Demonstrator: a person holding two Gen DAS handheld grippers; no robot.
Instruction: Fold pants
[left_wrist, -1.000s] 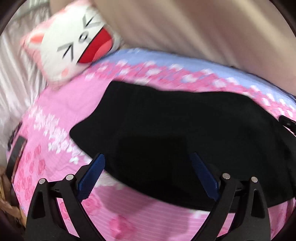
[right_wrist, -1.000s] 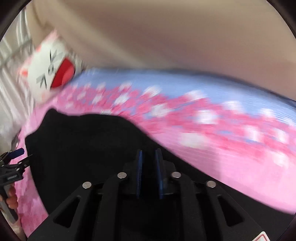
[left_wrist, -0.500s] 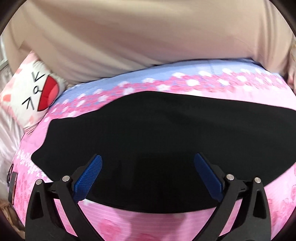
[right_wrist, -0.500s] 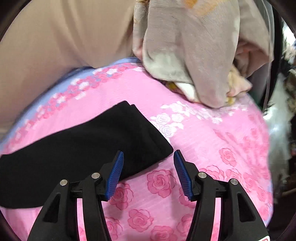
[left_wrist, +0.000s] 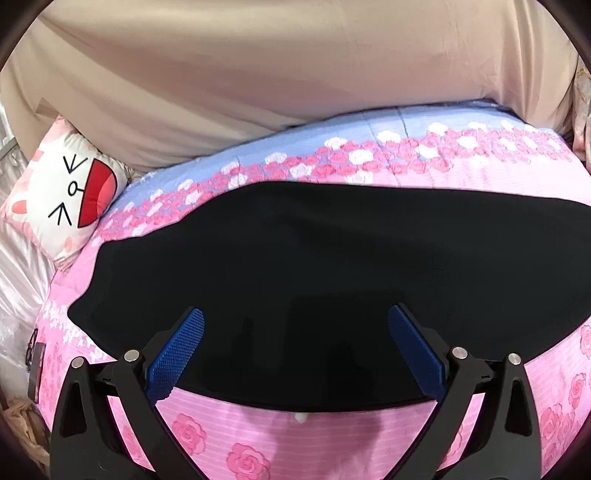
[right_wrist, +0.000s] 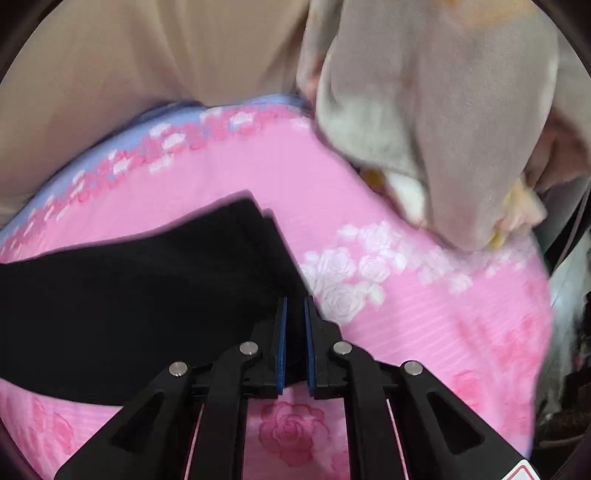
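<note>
Black pants (left_wrist: 325, 280) lie flat and folded lengthwise across a pink rose-print bedspread (left_wrist: 258, 439). My left gripper (left_wrist: 295, 339) hovers over their near edge, jaws wide open and empty. In the right wrist view the pants' leg end (right_wrist: 155, 291) lies at the left and centre. My right gripper (right_wrist: 294, 332) is shut on the near corner of that leg end, black cloth between its blue pads (right_wrist: 281, 343).
A cat-face pillow (left_wrist: 62, 199) lies at the bed's far left. A beige curtain (left_wrist: 295, 74) hangs behind the bed. A grey-beige pile of cloth (right_wrist: 436, 122) sits at the bed's right end. A dark object (left_wrist: 35, 365) lies at the left edge.
My right gripper was open in front of the leg end half a second ago; now it has closed on the corner. The left gripper stayed open and shifted only slightly over the pants.
</note>
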